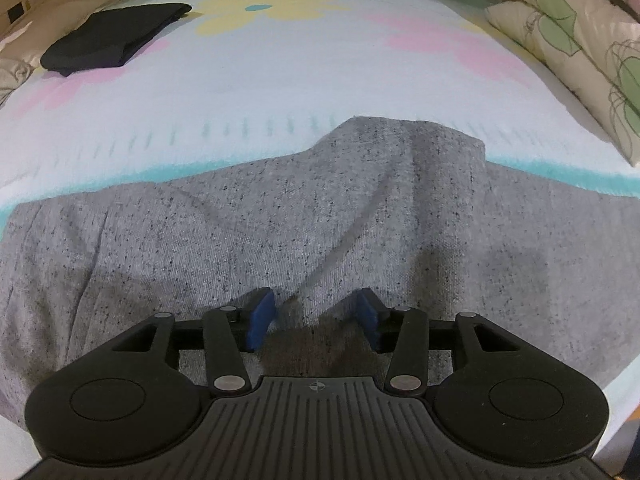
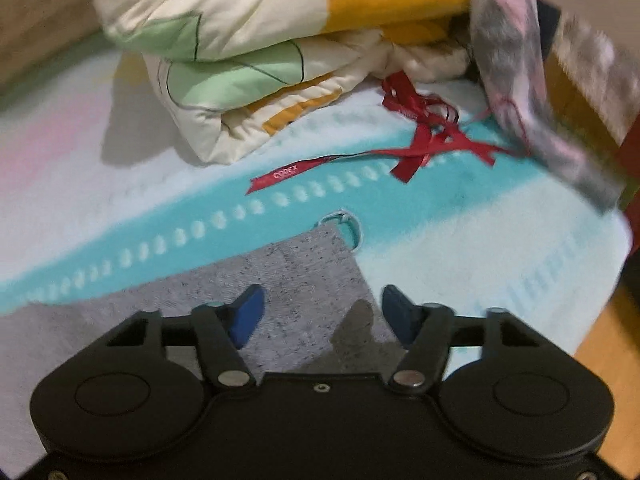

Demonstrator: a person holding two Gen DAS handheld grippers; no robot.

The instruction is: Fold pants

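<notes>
Grey pants spread on a flowered bedspread, both grippers hovering over them

Pants (image 1: 280, 232) in speckled grey, one pair, are lying flat across the near part of the bedspread (image 1: 280, 72), with one folded-over flap rising toward the middle of the bed. The left gripper (image 1: 316, 316) is hanging just above the grey cloth with its jaws apart and nothing pinched between the two blue pads (image 1: 262, 316). The right gripper (image 2: 322, 312) is pointing down at a corner of the pants (image 2: 304, 280), its jaws also parted and clamping nothing; that view is blurring.

One folded black garment (image 1: 112, 40) is sitting at the far left of the bed, well apart from the pants. One rolled quilt (image 2: 224, 68) with green leaf prints is lying near the pants' corner. One tangle of red ribbon (image 2: 420, 140) is lying on the teal stripe beyond that corner, and one grey-pink cloth (image 2: 532, 80) is hanging at the right.

Open bedspread is stretching between the pants and the black garment. In the right wrist view the bed edge is running close beside the corner, with wooden floor (image 2: 600, 340) showing beyond it.
</notes>
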